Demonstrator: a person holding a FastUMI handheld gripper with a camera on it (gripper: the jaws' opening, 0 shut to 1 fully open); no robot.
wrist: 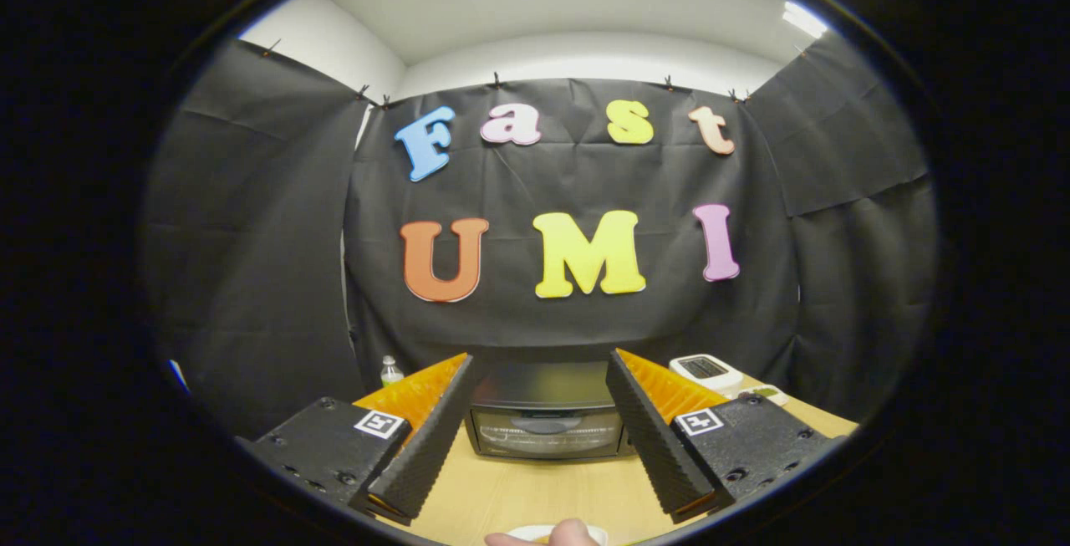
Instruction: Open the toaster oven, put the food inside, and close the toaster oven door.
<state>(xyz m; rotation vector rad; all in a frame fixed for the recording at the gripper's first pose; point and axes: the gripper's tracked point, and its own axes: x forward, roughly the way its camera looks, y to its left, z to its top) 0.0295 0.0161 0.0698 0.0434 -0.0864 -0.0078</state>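
**Oven dead ahead, door shut, fingers spread wide**

The gripper point(539, 429) points straight at the toaster oven point(545, 420), which stands at the far side of the wooden table point(535, 492), against the black cloth wall. The jaws are released, holding nothing, and the oven's front shows in the gap between the two fingers, well beyond their tips. Its glass door point(543, 435) looks closed; the long axis of the door, and of the dark handle across its top, runs crosswise to the fingers, so a straight advance should meet it square.

Bare tabletop lies between fingers and oven, giving open room to move in. A white plate point(535, 532) with a fingertip point(573, 532) on it sits at the table's near edge, below the fingers; the food on it is too cropped to tell. A small bottle point(390, 369) stands left of the oven, a white device point(706, 370) to its right, both clear of the path
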